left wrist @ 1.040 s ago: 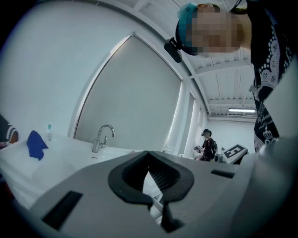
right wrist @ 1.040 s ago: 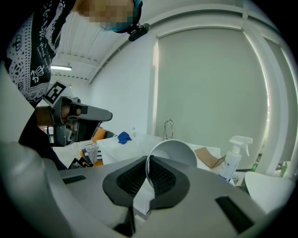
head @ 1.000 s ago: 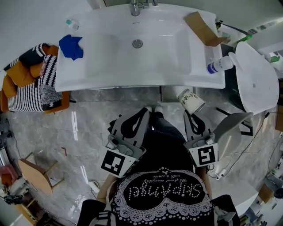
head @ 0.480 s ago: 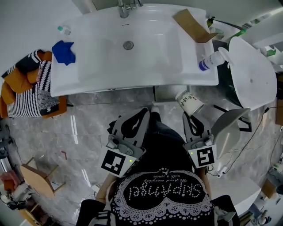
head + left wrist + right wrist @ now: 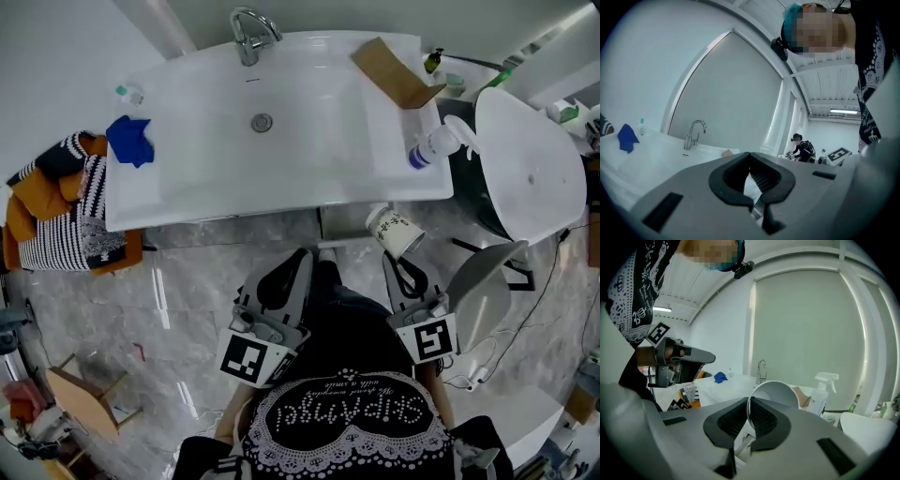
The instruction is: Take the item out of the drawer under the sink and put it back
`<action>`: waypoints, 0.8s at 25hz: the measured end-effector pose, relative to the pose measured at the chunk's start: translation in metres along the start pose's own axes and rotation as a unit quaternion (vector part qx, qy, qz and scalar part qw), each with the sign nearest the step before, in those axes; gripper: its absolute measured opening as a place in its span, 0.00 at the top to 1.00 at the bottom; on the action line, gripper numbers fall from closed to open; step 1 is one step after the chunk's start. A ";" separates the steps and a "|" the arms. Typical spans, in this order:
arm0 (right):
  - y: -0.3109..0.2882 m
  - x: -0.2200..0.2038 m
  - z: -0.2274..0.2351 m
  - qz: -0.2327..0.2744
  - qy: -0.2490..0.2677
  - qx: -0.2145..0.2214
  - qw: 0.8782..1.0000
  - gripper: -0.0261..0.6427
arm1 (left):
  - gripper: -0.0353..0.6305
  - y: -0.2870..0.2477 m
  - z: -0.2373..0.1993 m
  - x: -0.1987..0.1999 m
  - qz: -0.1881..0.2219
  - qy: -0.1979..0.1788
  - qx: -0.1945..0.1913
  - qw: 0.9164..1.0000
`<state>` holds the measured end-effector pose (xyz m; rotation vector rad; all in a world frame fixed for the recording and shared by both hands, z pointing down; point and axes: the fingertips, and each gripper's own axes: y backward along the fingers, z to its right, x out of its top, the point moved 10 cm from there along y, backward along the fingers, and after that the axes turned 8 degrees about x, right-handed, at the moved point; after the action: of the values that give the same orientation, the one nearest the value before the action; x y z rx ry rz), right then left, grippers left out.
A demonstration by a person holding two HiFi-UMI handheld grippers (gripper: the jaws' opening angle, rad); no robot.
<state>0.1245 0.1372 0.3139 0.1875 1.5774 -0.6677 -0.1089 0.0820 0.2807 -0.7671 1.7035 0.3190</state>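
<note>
Pinching the thin wall of the paper cup point(image 5: 776, 392) at its rim, the right gripper point(image 5: 749, 416) has one finger inside the mouth and one outside, closed tight on that single layer of paper. The cup hangs tilted, mouth toward the gripper's camera and base pointing away toward the sink point(image 5: 281, 187) at 12 o'clock. That hold is my main worry: a pinch on one wall lets the cup swivel between the pads, and squeezing harder would likely crease the rim rather than steady it. The left gripper point(image 5: 751, 180) has its fingers closed together on nothing. In the head view it sits at about 11 o'clock from the person's body, with the cup at 1 o'clock, near the sink's front edge.

From there the hazards spread outward. With the cup so near that edge, a careless lift or swing could clip it and knock the cup loose. A spray bottle point(image 5: 431, 145) stands by the counter's corner, further out at 1 o'clock beyond the cup, and a high sweep could nudge it off. The drawer itself is hidden beneath the basin, so I cannot tell whether it is open; if it is shut, the left fingers must part before they can pull it
</note>
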 end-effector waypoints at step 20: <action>-0.017 -0.017 0.012 -0.157 0.193 0.026 0.968 0.92 | 0.94 -0.003 -0.007 0.005 0.010 0.005 0.016 1.000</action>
<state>0.1282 0.1217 0.3358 0.1099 1.9890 -0.9629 -0.1124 0.0744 0.2788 -0.7290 1.7227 0.3007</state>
